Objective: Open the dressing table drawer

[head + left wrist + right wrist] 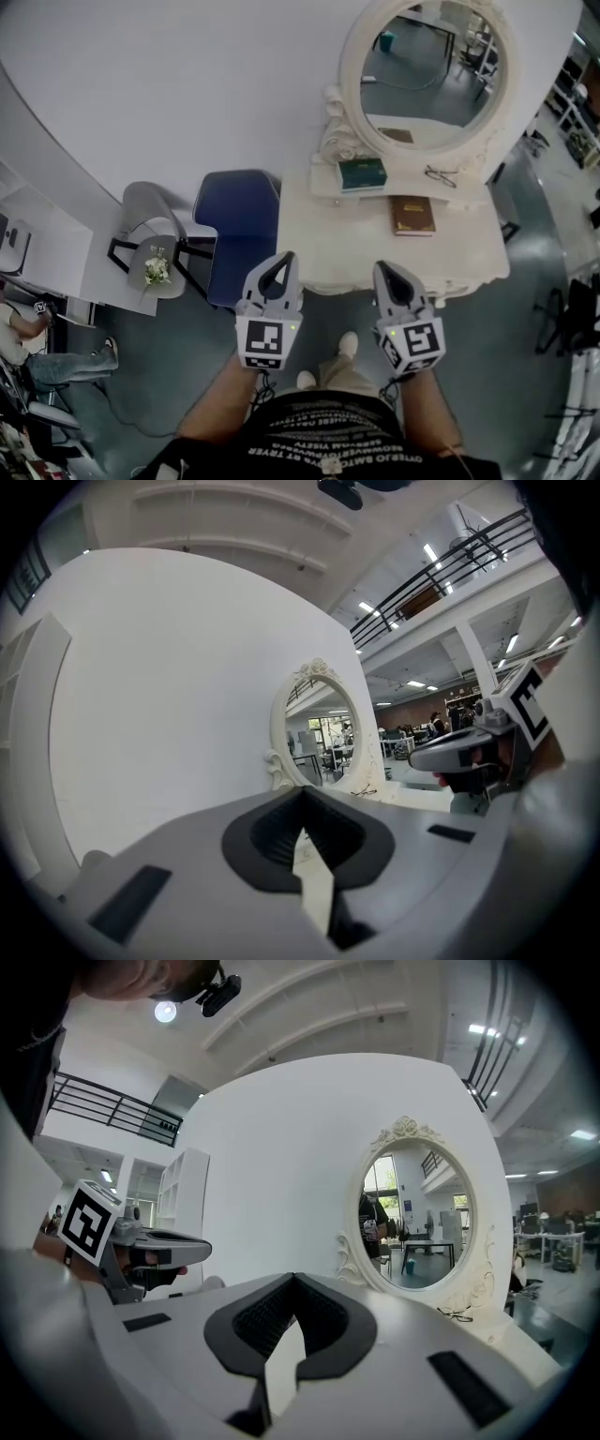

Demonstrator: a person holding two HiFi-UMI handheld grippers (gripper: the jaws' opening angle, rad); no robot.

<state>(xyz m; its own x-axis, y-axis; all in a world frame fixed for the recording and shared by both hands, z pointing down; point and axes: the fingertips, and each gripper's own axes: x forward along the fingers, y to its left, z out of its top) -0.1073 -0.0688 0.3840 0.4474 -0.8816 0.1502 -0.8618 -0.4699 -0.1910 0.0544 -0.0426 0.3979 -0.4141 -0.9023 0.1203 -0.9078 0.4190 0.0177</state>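
The white dressing table (469, 239) stands against the wall under its oval mirror (431, 75). Its front, where the drawer sits, is mostly hidden below the tabletop edge. My left gripper (278, 265) and right gripper (387, 274) hang side by side just short of that front edge, both pointing at the table. Each has its jaws met at the tip, with nothing between them. In the left gripper view the shut jaws (302, 803) face the mirror (323, 738). The right gripper view shows the same: shut jaws (293, 1281) and the mirror (417, 1208) ahead.
On the tabletop lie a green box (362, 173), a brown book (412, 215) and a pair of glasses (441, 175). A blue chair (236, 220) stands at the table's left, with a grey seat holding flowers (157, 267) beyond it. A person (56, 361) is at far left.
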